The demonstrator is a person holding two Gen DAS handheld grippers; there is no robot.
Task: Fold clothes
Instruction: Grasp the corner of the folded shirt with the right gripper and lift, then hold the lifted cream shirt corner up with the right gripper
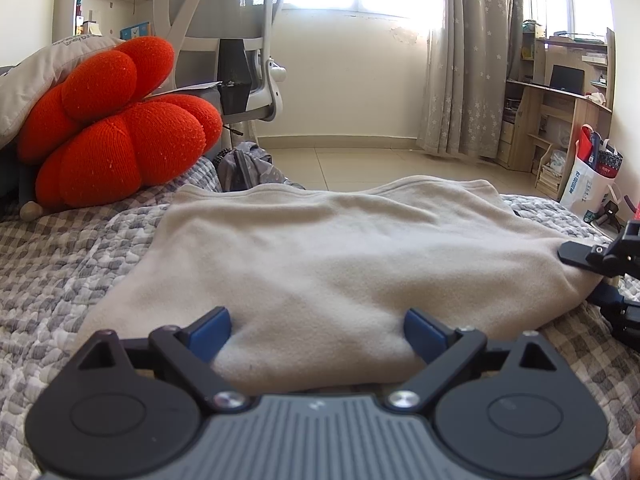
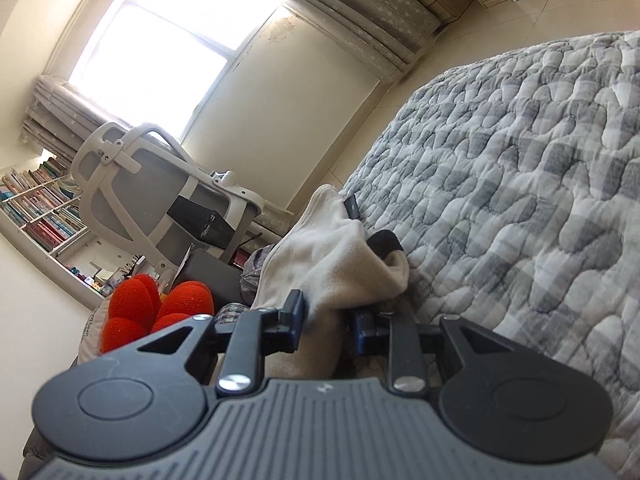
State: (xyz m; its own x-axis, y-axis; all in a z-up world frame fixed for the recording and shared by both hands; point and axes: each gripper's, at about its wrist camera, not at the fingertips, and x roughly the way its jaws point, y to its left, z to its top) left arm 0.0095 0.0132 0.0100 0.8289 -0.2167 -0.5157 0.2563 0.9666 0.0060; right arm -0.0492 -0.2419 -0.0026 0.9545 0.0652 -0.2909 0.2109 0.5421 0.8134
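On the checked bedspread lay the cream fleece garment, spread flat across the bed. Our left gripper rested at its near edge with the jaws spread wide, the cloth between the blue pads; we could not tell whether they pressed it. Our right gripper pinched a bunched fold at the garment's right side. A red knitted cushion sat to the left, with an office chair behind it.
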